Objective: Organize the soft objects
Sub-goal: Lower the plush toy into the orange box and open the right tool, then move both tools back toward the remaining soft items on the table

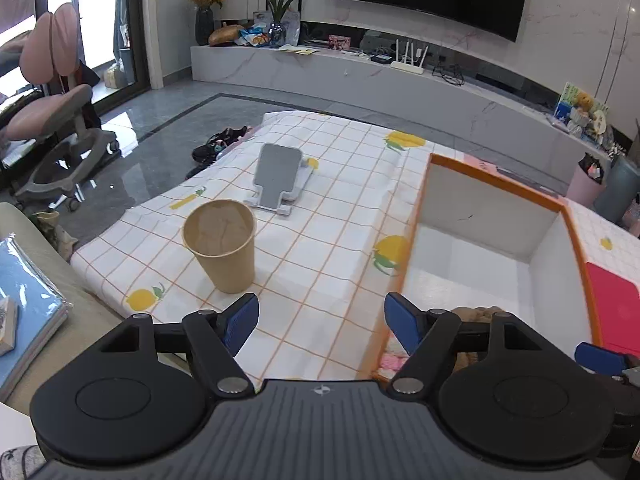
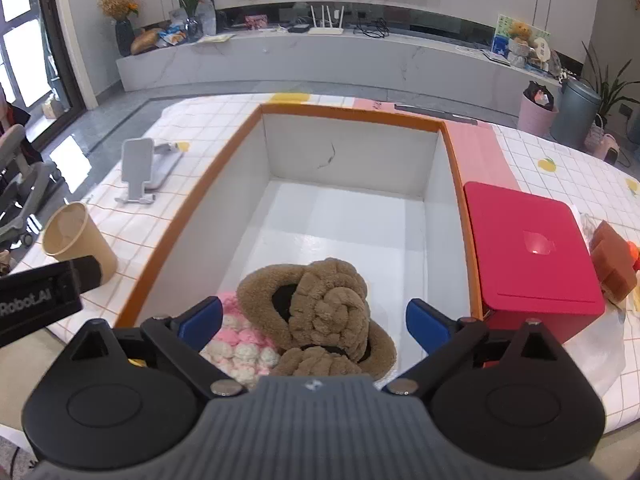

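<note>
Both grippers are spread, nothing held — right gripper (image 2: 314, 316) hangs over brown plush slippers (image 2: 320, 312) in the box (image 2: 192, 208); left gripper (image 1: 321, 322) is best kept clear.

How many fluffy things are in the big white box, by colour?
Brown fuzzy slippers: 2
Pink and white fluffy thing: 1
Total: 3, all at the near end of the box. Part of the pile is hidden behind the right gripper, so more could lie underneath.
</note>
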`<state>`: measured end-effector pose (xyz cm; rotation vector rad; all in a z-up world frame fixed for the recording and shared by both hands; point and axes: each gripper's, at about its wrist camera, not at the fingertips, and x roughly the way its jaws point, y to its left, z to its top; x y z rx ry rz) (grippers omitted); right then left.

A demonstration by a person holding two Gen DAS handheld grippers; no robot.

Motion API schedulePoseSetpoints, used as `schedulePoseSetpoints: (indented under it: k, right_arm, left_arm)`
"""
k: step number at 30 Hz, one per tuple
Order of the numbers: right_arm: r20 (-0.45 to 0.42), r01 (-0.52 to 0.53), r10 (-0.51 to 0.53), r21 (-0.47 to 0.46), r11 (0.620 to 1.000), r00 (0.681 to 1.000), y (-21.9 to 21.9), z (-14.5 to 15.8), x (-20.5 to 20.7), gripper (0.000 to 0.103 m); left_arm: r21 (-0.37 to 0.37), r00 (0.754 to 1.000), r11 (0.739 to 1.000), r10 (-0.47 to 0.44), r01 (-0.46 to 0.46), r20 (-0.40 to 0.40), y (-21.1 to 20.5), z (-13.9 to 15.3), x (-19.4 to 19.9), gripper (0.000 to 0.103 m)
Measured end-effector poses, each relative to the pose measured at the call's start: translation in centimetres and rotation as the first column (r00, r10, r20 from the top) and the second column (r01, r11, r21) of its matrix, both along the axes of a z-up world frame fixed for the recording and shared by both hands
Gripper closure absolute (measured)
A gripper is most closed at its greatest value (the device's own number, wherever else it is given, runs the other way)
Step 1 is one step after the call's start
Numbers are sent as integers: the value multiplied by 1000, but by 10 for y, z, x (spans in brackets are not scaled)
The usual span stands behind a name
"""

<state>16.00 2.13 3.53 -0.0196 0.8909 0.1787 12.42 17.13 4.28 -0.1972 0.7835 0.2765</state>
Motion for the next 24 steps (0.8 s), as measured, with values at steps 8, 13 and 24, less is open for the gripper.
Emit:
schedulePoseSetpoints:
  k: [8,13,24]
  right_arm:
    - [61,30,-31,14,999,998,-27,18,-11,3]
    - [115,79,-78,-4,997,990,-62,29,-24,3]
    - [178,154,-131,-119,981,975,-171,40,-57,3]
  left_arm:
    - [41,997,998,-47,45,55,-26,13,-8,15]
    - [34,989,993,-112,110,93,-54,22,-13,14]
    - [-7,955,962,-269,272,124,-124,21,-24,14]
